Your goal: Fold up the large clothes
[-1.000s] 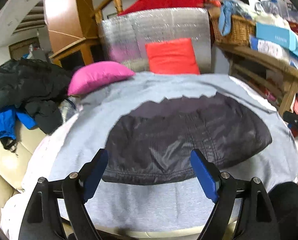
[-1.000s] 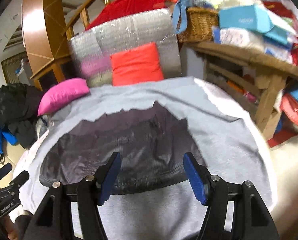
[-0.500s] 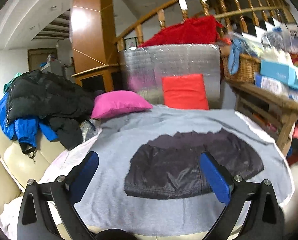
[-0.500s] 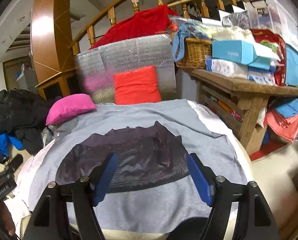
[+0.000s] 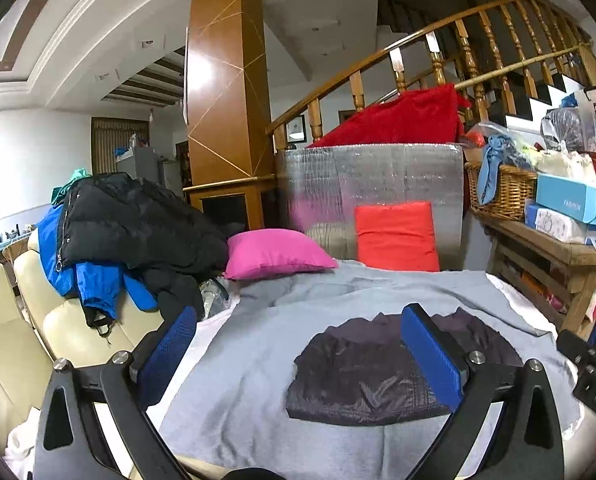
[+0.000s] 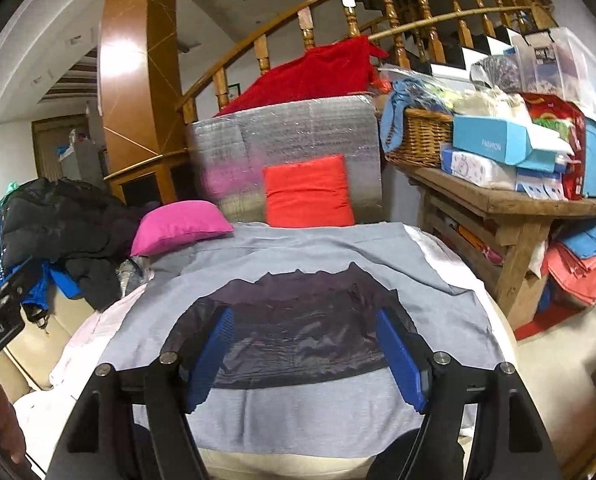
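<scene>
Two views look across one grey sheet spread over a cushioned seat in a cluttered room, with a curved wooden stair rail and a brown pillar behind it. At the sheet's far edge stands a silver foil-wrapped block with red cloth heaped on top; an orange cushion leans against the block and a pink cushion lies left of that, touching the sheet. Left of the sheet a black and blue coat pile sits on a cream sofa; right of it a wooden table carries a wicker basket and blue boxes. On the middle of the sheet lies the dark jacket, folded flat into a compact shape. Both grippers hang above the sheet's near edge, touching nothing: the left gripper has its blue pads spread very wide, the right gripper stands moderately wide, each with nothing between. Only the left view shows the sofa's cream cushions fully and a far doorway; only the right view shows folded pink and blue cloths stacked under the table and the red floor beside it.
</scene>
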The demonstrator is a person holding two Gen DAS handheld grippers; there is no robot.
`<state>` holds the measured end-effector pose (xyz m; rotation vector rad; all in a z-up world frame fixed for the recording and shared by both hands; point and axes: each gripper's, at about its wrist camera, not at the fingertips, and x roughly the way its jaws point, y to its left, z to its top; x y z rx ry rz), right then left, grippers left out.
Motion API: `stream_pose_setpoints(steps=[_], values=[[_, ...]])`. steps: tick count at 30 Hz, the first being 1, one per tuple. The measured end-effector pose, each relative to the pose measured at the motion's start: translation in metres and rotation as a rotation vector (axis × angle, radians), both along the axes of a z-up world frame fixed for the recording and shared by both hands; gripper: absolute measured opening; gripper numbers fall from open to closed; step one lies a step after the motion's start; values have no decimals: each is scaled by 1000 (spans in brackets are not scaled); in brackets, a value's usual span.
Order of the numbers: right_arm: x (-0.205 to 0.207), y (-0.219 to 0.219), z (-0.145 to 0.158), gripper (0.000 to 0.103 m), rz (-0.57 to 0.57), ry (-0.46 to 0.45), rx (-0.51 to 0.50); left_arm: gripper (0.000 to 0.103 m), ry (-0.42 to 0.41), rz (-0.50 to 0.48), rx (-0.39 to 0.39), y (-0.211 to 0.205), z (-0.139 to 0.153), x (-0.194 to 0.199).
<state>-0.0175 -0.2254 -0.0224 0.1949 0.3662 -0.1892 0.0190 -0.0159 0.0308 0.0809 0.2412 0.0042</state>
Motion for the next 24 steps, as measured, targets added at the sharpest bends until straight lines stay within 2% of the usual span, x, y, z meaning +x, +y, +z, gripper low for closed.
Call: stream_pose_setpoints(steps=[12,24], values=[[-19,21,8,77,7,-19,-25,102,-20,-4,3,3,9,-12],[-19,22,6,77,1,-5,-14,102,-17,-5,4,4,11,-16]])
